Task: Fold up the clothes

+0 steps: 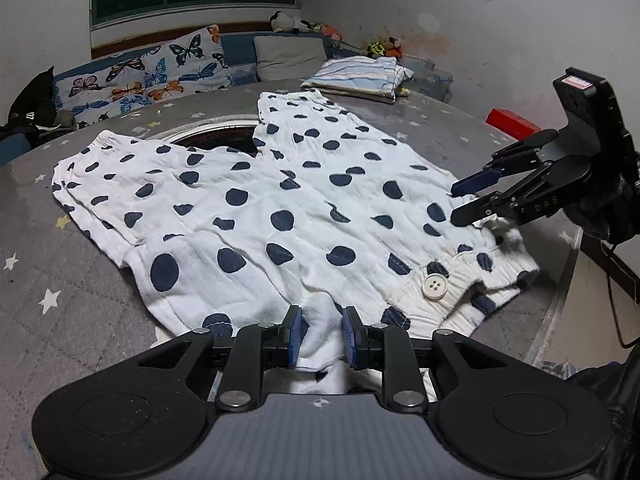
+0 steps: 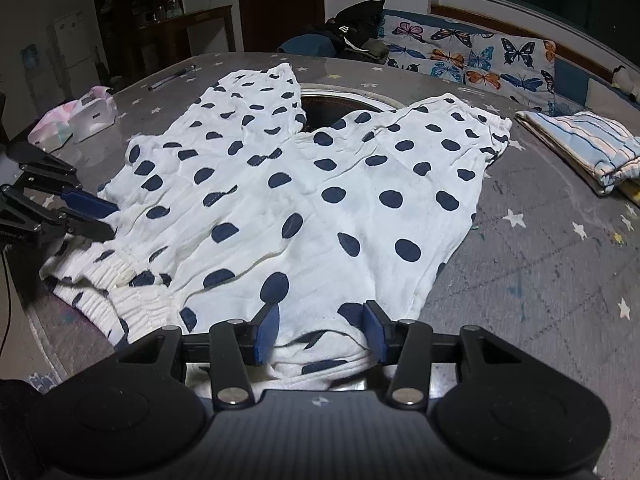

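White trousers with dark blue dots lie spread flat on the grey star-print table, both legs pointing away; they also show in the right wrist view. My left gripper is open, its jaws astride a bunched edge of the waist fabric. A white button sits on the elastic waistband to its right. My right gripper is open, its jaws astride the near fabric edge; it also shows at the right in the left wrist view. The left gripper also shows at the left in the right wrist view by the waistband.
A folded striped cloth lies at the table's far side, also in the right wrist view. A red object sits near the right edge. A pink-and-white packet and a pen lie far left. A butterfly-print sofa stands behind.
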The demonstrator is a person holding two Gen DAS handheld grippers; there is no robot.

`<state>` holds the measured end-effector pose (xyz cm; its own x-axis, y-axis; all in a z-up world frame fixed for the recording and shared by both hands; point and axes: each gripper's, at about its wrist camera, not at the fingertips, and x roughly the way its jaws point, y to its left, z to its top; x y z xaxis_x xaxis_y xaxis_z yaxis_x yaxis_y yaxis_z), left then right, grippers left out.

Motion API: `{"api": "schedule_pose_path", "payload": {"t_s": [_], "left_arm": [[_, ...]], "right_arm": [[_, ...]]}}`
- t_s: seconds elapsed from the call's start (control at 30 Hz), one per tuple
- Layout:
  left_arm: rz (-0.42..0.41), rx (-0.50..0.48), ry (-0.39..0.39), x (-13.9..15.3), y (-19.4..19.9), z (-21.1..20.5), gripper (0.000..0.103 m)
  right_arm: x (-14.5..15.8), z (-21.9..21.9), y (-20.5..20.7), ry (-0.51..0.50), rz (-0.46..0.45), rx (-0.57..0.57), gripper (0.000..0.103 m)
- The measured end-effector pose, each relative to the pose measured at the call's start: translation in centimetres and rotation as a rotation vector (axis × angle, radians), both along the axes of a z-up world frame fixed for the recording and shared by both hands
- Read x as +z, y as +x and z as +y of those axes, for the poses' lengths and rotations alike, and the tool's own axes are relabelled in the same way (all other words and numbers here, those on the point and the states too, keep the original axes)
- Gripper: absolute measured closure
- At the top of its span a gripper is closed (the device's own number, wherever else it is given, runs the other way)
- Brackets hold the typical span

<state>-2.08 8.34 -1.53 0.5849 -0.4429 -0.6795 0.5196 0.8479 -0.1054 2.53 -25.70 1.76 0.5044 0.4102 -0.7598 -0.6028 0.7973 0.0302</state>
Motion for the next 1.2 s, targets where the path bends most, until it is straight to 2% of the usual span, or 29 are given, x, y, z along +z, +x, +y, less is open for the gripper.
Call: {"api": "schedule_pose_path", "payload": {"t_s": [0.13, 0.37, 0.53, 0.67, 0.93, 1.1, 1.2], "left_arm": [[-0.021, 0.037, -0.029, 0.7, -0.4, 0.8, 0.073], [-0.033, 0.104, -0.061, 1.0, 0.4, 1.3, 0.073], [0.006, 0.121, -0.031, -0.5, 1.0, 1.4, 0.073], [0.016, 0.129, -0.037, -0.6, 0.7, 1.8, 0.073], [-0.028, 0.136, -0.054, 0.8, 1.0, 1.7, 0.073], [-0.034, 0.202, -0.078, 1.0, 3.0, 2.4, 0.072], [-0.006, 0.266, -0.106, 0.6, 4.6, 3.4, 0.072]], "right_arm": [[0.6, 0.1, 0.2, 0.008, -0.021, 0.005, 0.054], [1.4, 0.6, 0.4, 0.024, -0.05, 0.02, 0.053], [0.4, 0.8, 0.8, 0.016, -0.023, 0.013, 0.053], [-0.2, 0.5, 0.8, 0.004, -0.003, 0.01, 0.053], [0.4, 0.5, 1.0, 0.015, -0.022, 0.01, 0.053], [0.1, 0.5, 1.0, 0.015, -0.013, 0.01, 0.053], [0.0, 0.6, 1.1, 0.017, -0.01, 0.009, 0.052]]}}
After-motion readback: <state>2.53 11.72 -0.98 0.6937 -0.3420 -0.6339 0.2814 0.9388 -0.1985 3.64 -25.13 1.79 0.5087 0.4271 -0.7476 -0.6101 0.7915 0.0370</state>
